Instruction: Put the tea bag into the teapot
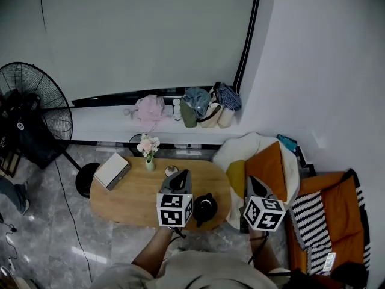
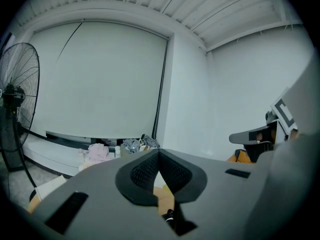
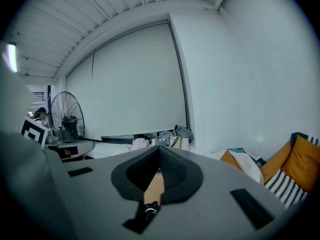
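A black teapot [image 1: 204, 208] stands on the near right part of the oval wooden table [image 1: 129, 200]. A small round dish [image 1: 171, 170] sits farther back; I cannot make out a tea bag in it or anywhere else. My left gripper [image 1: 183, 174] hovers over the table between dish and teapot, just left of the teapot. Its jaws meet at the tip [image 2: 159, 152] with nothing between them. My right gripper [image 1: 250, 180] hangs off the table's right end, above a cushion. Its jaws also meet [image 3: 159, 149], empty. Both gripper views point up at the wall.
A white box [image 1: 112, 170] and a small flower vase [image 1: 148, 150] stand on the table's far left. A floor fan [image 1: 33, 110] stands at left. White and orange cushions [image 1: 267, 164] and a striped one [image 1: 316, 212] lie at right. Bags and clothes [image 1: 201, 107] line the wall ledge.
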The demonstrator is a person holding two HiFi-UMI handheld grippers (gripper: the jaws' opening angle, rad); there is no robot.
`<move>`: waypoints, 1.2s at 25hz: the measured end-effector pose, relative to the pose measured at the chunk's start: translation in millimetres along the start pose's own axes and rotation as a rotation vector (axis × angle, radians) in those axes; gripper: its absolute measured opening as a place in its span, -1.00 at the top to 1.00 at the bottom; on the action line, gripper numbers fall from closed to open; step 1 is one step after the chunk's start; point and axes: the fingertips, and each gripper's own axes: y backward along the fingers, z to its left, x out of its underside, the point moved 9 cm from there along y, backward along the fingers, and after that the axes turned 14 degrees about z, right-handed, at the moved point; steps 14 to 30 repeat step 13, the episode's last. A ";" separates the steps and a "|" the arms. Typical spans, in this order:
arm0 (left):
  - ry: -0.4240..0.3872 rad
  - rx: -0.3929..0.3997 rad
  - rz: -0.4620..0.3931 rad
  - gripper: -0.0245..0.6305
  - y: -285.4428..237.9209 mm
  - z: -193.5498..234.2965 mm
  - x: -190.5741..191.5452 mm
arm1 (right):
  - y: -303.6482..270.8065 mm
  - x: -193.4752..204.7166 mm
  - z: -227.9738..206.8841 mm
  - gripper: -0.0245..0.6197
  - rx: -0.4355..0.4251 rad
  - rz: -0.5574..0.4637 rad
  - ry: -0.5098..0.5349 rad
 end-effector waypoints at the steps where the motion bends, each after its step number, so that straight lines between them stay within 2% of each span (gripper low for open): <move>1: 0.001 0.000 0.001 0.91 0.0 0.1 0.1 | 0.4 -0.3 0.2 0.82 0.000 -0.001 0.000; 30: 0.010 0.001 -0.001 0.91 -0.1 3.7 1.7 | 1.4 0.5 3.0 0.82 0.013 0.001 0.001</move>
